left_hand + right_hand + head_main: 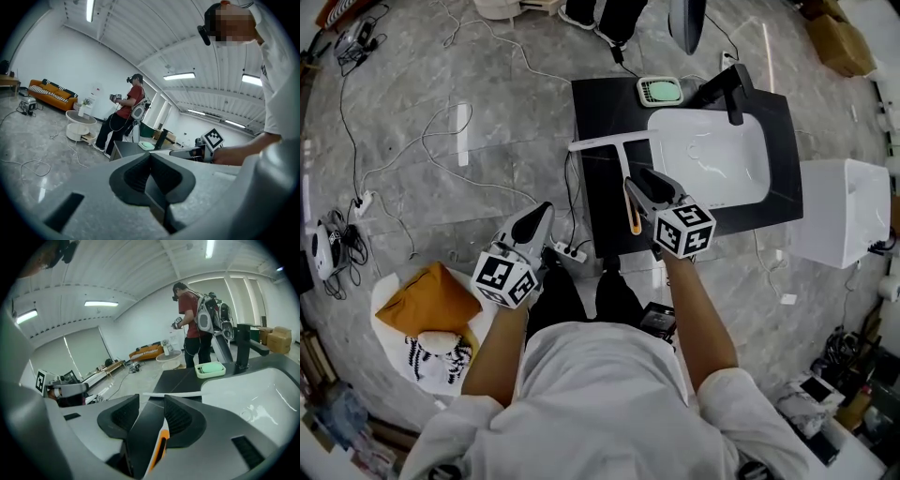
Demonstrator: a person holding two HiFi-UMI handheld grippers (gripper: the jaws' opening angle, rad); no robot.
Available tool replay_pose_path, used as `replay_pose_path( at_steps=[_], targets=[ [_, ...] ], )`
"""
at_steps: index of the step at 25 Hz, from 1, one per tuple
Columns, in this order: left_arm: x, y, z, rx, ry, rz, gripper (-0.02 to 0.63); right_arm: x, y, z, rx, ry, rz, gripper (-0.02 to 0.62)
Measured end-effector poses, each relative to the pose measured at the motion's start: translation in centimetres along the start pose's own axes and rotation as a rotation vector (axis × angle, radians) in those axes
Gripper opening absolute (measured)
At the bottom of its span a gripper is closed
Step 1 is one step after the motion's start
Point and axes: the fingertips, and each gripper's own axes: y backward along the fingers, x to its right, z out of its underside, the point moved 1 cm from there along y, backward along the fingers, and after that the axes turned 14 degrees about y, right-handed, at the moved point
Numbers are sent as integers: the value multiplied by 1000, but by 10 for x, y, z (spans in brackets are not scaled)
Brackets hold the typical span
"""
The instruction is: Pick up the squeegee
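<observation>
1. The right hand-held gripper (151,399) hangs with its jaws wide apart, gripping nothing.
2. The white T-shaped plastic squeegee with an orange-tipped handle (623,155) lies flat on the black counter (605,108). Its handle shows in the gap beneath the pads.
3. Grasping well likely means sinking until both pads flank the handle, staying parallel to it, then closing squarely.
4. The left hand-held gripper (150,157) is closed and empty.

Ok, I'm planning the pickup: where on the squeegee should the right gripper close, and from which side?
Probably the handle, from above at the person's side. The squeegee lies flat on the black counter, its slim handle pointing toward the open right gripper, whose jaws line up with it; the wide blade lies crosswise beyond.
</observation>
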Motion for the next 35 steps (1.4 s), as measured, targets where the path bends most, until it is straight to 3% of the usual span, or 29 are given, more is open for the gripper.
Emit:
replay_pose_path(
  at_steps=[16, 35],
  targets=[
    [-35, -9, 22, -76, 38, 16, 9, 27, -66, 61, -271, -18, 96, 146],
    [-43, -7, 37, -108, 63, 17, 9, 30, -81, 69, -346, -22, 125, 97]
  ],
)
